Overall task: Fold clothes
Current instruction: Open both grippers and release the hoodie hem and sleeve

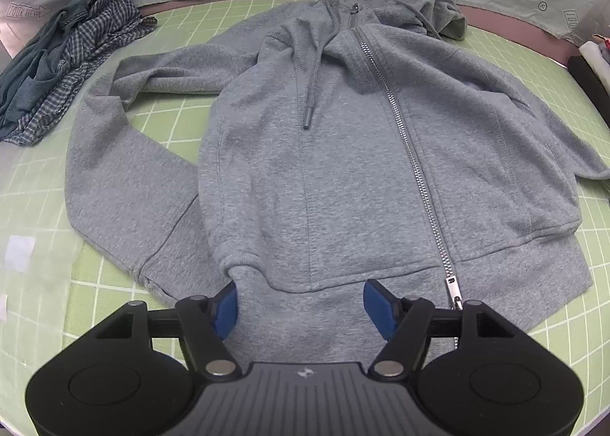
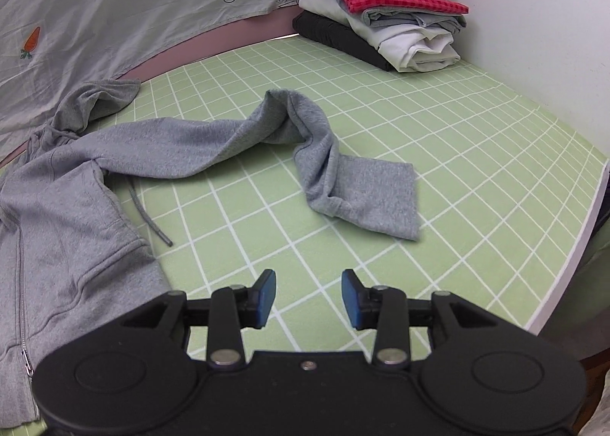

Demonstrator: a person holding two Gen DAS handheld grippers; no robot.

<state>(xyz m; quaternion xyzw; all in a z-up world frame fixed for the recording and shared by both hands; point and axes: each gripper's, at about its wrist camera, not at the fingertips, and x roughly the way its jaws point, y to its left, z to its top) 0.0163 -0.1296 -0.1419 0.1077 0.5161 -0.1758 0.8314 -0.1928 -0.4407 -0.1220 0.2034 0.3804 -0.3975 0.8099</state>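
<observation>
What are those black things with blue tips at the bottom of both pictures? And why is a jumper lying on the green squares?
Those are grabbing tools. A person holds one in each hand, and each has a little camera that looks out along its two blue fingers. One picture comes from the left tool, the other from the right tool. Both are open and hold nothing. The left one hovers over the bottom edge of a grey zip-up hoodie, which lies spread on a green squared mat, waiting to be folded. The right one looks at its crumpled sleeve. A stack of folded clothes sits in the far corner, and a heap of unfolded checked clothes lies on the other side.
</observation>
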